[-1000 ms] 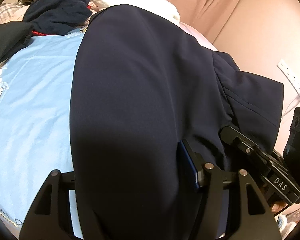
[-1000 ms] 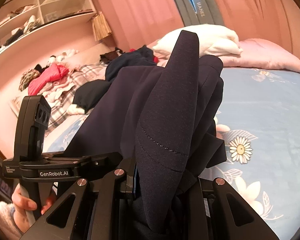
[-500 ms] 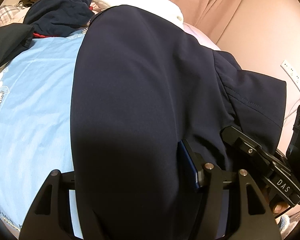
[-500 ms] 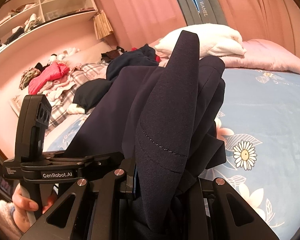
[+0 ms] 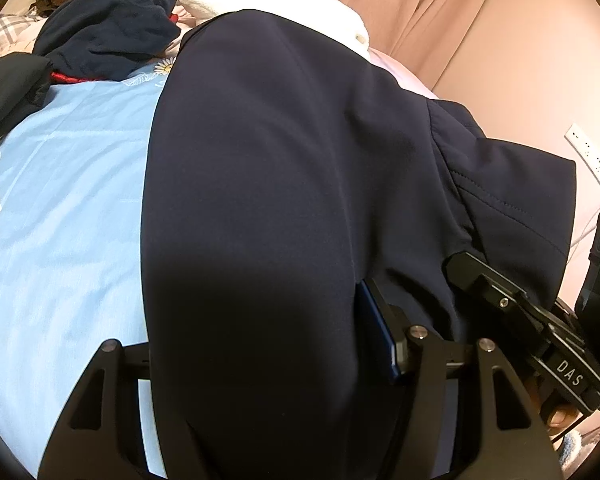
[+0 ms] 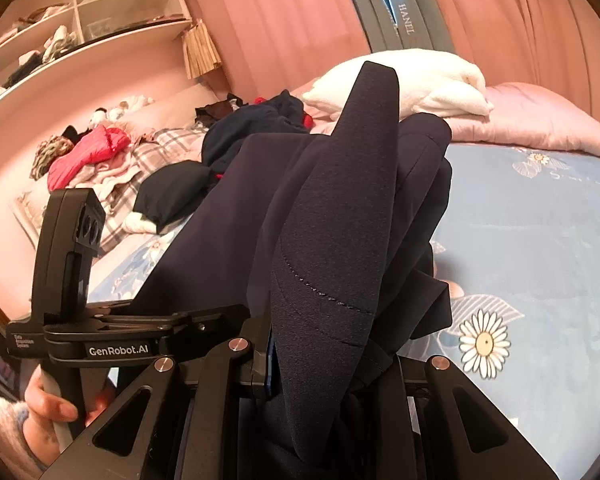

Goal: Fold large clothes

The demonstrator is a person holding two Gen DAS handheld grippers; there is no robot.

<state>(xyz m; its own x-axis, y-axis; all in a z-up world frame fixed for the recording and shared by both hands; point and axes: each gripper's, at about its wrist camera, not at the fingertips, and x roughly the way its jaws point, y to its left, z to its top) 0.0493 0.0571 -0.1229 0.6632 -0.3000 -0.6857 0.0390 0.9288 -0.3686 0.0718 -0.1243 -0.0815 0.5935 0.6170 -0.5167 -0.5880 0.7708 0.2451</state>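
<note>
Navy garment hung between the two grippers above the blue daisy-print bedsheet; both tools had hold of it along one edge. Left gripper pinched cloth: the fabric ran down between its fingers and hid most of the gap, one blue pad pressed against it. Right gripper likewise clamped on a thick bunch of the same cloth, several layers gathered into the jaws.

Key relation: from the left tool the garment ran forward and away, its long axis pointing toward the head of the bed, a broad smooth panel with a short sleeve flaring out toward the right gripper's side. The two grippers sat just beside each other, each visible in the other's view, so the held edge was short and slack between them. Neither hand was clearly nearer the free far end.

Look of the cloth: dark navy, matte, fine twill weave, a stitched seam line across the fold nearest the right camera. Smooth on the left side, crumpled and peaked on the right.

Judgement: the next lay-down likely depended on spreading the hands apart along that edge first. Loose clothes pile lay well apart, toward the shelves.
</note>
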